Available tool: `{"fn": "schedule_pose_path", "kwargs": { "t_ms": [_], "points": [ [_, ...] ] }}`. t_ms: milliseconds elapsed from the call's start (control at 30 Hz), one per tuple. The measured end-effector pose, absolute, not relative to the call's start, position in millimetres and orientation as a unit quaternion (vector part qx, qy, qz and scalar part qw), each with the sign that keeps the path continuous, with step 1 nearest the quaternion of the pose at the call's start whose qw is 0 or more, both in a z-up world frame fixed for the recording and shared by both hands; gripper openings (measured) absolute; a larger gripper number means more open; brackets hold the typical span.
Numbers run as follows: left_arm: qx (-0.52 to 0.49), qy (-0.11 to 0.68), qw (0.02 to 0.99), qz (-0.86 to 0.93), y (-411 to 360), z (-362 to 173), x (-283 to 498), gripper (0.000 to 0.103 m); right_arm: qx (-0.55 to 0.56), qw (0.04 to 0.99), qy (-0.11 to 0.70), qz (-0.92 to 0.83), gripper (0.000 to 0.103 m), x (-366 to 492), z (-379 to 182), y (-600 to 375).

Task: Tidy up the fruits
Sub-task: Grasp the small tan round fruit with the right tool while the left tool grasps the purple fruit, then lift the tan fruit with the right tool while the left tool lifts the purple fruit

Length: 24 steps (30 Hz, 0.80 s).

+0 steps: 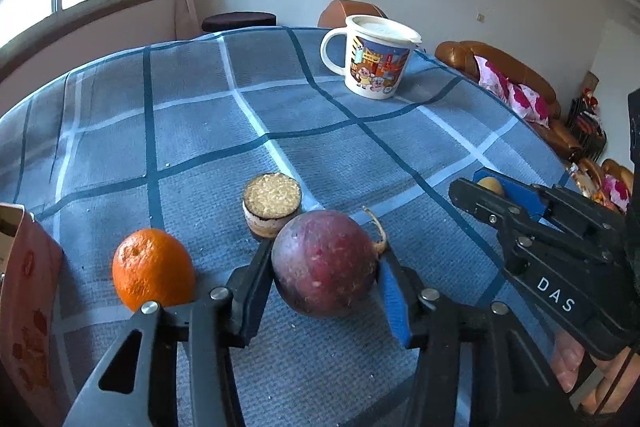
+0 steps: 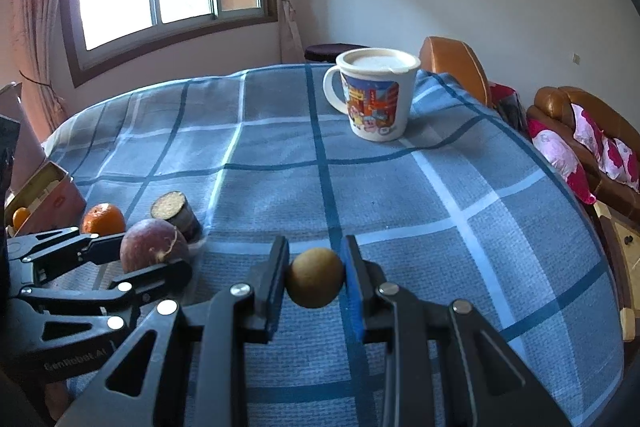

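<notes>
Presently the purple passion fruit (image 1: 325, 263) is sitting on the checked tablecloth (image 1: 192, 115), well in front of the cartoon mug (image 1: 374, 57), with the left gripper (image 1: 326, 267) closing its jaws against both flanks. Right of the passion fruit, the right gripper (image 2: 315, 277) is clamping a small tan round fruit (image 2: 315, 277). An orange (image 1: 153, 269) is lying just left of it, a cut sugarcane piece (image 1: 272, 205) just behind.

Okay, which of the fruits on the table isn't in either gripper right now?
The orange, sitting free on the tablecloth beside the box. The purple passion fruit sits between the left gripper's jaws, and the small brown round fruit is clamped in the right gripper.
</notes>
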<state>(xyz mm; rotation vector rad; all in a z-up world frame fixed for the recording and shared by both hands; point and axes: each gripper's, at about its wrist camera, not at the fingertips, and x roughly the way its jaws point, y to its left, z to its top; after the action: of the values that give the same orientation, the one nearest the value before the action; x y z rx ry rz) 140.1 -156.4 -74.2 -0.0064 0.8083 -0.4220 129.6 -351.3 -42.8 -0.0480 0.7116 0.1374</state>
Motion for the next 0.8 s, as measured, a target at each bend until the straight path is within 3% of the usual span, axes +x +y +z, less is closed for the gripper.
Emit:
{"fn": "schedule_pose_path", "kwargs": {
  "t_ms": [800],
  "points": [
    [-0.014, 0.309, 0.935, -0.173, -142, -54, 113, 0.052, -0.024, 0.954, 0.282, 0.101, 0.03, 107, -27, -349]
  ]
}}
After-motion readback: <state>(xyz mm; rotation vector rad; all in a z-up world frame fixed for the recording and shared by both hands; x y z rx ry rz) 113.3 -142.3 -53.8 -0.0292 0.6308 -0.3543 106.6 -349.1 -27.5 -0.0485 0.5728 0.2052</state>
